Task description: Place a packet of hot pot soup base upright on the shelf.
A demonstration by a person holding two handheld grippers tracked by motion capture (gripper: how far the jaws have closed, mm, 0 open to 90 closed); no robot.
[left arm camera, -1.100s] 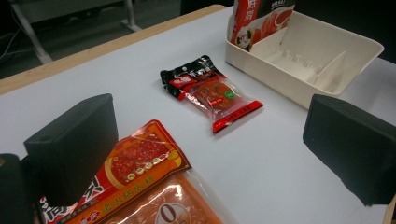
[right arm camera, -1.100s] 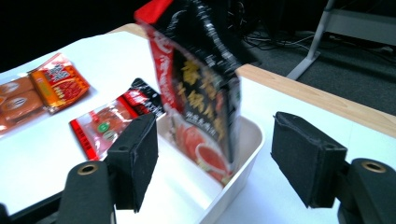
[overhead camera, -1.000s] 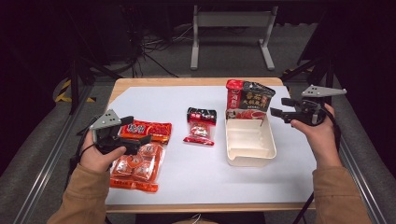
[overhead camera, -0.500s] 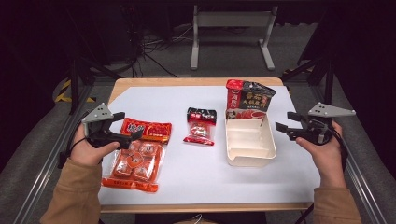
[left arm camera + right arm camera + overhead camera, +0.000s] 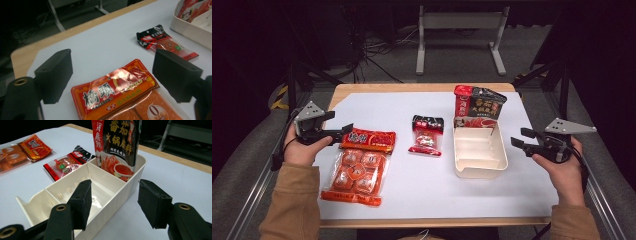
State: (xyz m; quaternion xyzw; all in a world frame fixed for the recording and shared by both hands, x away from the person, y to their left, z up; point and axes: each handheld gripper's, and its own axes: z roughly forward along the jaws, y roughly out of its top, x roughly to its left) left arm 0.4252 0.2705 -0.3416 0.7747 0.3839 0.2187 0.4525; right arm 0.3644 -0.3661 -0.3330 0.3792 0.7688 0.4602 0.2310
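Jaws of the left gripper (image 5: 343, 132), just narrowed yet empty, straddle the near top edge of the flat orange-red snack packet (image 5: 358, 165), whose long axis runs toward the person.

High view overhead; tool views close, low.

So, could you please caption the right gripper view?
Open tongs face a cream divided box holding an upright sauce pouch.
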